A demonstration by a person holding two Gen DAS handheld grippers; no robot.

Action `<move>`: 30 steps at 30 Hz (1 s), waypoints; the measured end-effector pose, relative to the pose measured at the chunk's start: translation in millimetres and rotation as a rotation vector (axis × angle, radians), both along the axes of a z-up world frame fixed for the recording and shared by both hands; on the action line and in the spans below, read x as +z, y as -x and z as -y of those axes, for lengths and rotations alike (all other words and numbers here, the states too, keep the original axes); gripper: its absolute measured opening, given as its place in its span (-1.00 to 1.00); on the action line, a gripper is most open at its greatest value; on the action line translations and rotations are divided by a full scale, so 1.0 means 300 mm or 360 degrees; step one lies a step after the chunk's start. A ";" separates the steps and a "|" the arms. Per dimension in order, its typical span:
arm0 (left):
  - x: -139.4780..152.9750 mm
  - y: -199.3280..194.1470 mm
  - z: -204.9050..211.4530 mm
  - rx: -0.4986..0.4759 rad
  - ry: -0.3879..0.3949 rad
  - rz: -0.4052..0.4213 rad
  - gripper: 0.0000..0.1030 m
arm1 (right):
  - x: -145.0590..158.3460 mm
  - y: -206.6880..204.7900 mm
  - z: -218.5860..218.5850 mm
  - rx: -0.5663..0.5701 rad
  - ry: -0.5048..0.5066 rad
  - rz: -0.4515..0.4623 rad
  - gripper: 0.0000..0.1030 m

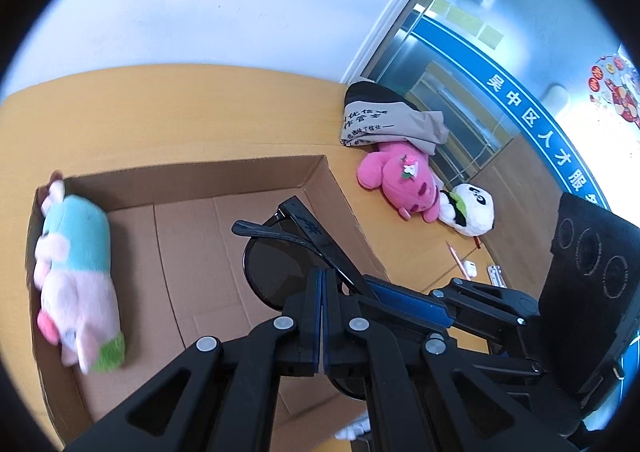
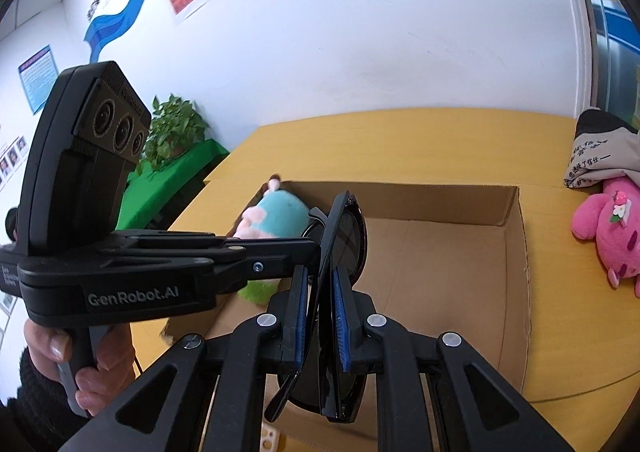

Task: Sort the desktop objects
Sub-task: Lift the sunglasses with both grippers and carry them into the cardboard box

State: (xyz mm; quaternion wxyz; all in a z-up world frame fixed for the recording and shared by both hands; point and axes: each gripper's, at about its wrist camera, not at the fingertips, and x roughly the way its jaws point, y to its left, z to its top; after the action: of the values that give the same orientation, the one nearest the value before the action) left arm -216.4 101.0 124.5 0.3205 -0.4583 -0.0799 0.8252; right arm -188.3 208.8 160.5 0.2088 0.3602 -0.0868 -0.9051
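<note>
Black plastic sunglasses [image 2: 344,252] with dark lenses are held above the open brown cardboard box [image 2: 516,260], which sits on the yellow wooden bench [image 2: 400,143]. The right claw [image 2: 320,316] is closed on the frame, its blue pads against both sides. The left claw [image 1: 322,292] is closed on one temple arm. A teal-and-pink plush toy [image 1: 76,268] lies inside the box; a bright pink plush [image 1: 400,183] rests on the bench beside it.
</note>
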 end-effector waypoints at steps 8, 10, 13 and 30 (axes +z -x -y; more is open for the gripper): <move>-0.082 0.249 -0.067 -0.0011 0.0032 0.0102 -1.00 | -0.051 0.231 -0.071 -0.0100 0.0024 0.0099 -0.73; -0.120 0.311 -0.087 -0.0016 0.0051 0.0124 -1.00 | -0.086 0.292 -0.085 -0.0130 0.0008 0.0131 -0.73; -0.206 0.407 -0.116 -0.0019 0.0075 0.0225 -1.00 | -0.169 0.395 -0.123 -0.0180 0.0045 0.0227 -0.73; -0.538 0.546 -0.207 -0.0039 0.0195 0.0500 -1.00 | -0.568 0.569 -0.244 -0.0414 0.0004 0.0611 -0.73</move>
State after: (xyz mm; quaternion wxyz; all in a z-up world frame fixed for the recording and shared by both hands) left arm -380.3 163.1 -36.8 0.2855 -0.6013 -0.0732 0.7427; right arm -359.0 282.0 -9.9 0.0704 0.5113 -0.1716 -0.8392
